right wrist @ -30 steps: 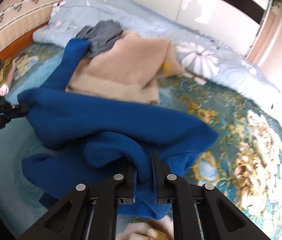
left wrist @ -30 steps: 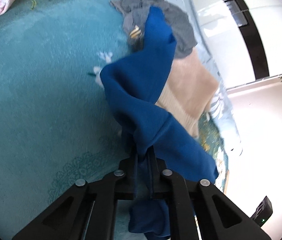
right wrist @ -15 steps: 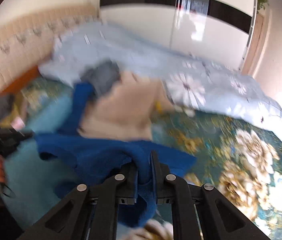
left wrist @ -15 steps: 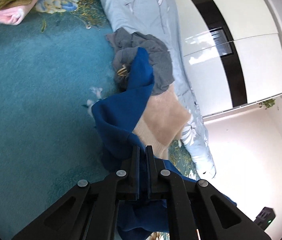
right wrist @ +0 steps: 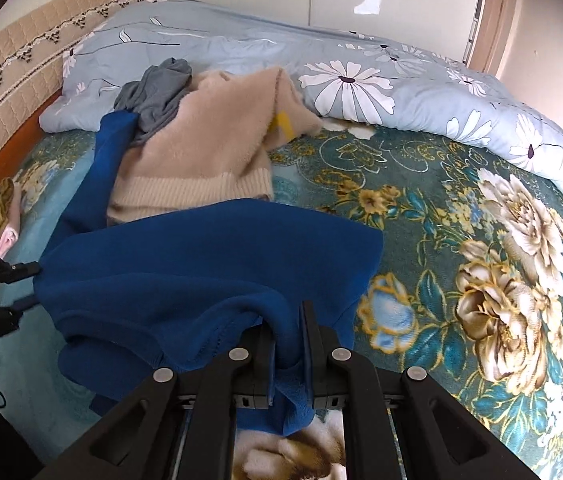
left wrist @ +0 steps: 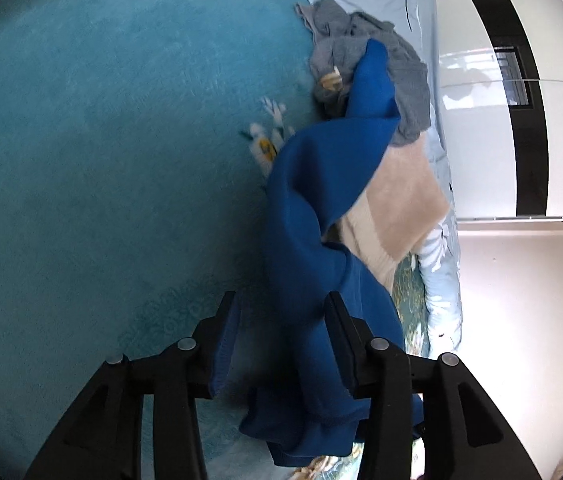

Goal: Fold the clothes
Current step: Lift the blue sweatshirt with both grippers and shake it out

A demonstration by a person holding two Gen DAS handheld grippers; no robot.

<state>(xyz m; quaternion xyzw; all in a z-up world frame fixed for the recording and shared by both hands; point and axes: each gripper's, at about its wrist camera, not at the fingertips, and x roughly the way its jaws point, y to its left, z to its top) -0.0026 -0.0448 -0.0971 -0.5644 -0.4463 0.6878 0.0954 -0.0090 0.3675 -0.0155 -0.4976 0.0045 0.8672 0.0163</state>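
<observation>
Bedroom in a home. I'm working over a bed covered with a teal plush blanket printed with big cream and gold flowers (right wrist: pixel 461 216). Along its far side lies a rolled pale-blue duvet with white daisy print (right wrist: pixel 321 64), and a beige quilted headboard with dark embroidered trim (right wrist: pixel 29 60) stands at the left. Behind is a glossy white wardrobe with a black band (left wrist: pixel 521 120). Loose clothes lie piled on the bed.

left claw (left wrist: pixel 281 322): jaws opening | blue garment (left wrist: pixel 321 200): between jaws, draped
</observation>
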